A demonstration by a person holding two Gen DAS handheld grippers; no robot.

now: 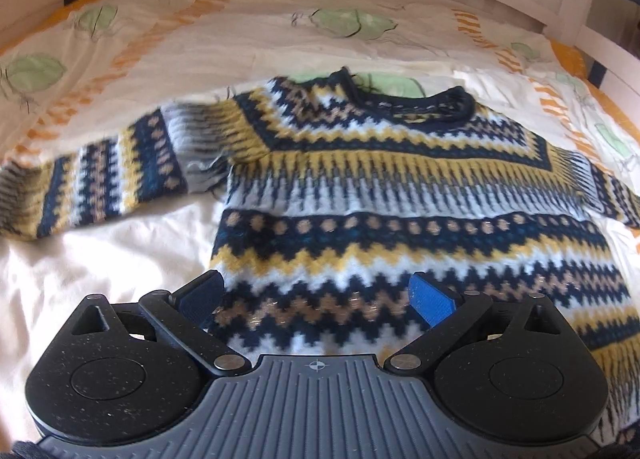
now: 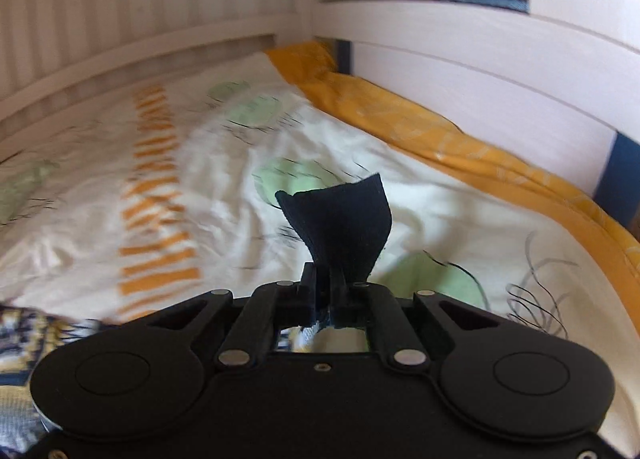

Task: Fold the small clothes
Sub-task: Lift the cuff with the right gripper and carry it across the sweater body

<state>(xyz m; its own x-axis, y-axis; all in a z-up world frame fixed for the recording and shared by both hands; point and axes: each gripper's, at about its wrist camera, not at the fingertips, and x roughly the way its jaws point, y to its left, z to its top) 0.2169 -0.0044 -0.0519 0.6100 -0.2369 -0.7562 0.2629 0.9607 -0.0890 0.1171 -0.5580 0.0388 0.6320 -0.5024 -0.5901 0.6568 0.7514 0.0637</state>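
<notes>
A small knitted sweater with navy, yellow, white and tan zigzag bands lies flat on the bed, neck away from me, one sleeve stretched out to the left. My left gripper is open, its blue pads hovering over the sweater's lower hem. My right gripper is shut on a dark navy edge of fabric that sticks up between its fingers; which part of the sweater it is I cannot tell. A bit of the sweater's pattern shows at the lower left of the right wrist view.
The bed has a white duvet with green leaf shapes and orange stripes, over a yellow sheet. A white slatted bed frame encloses the bed at the back and right.
</notes>
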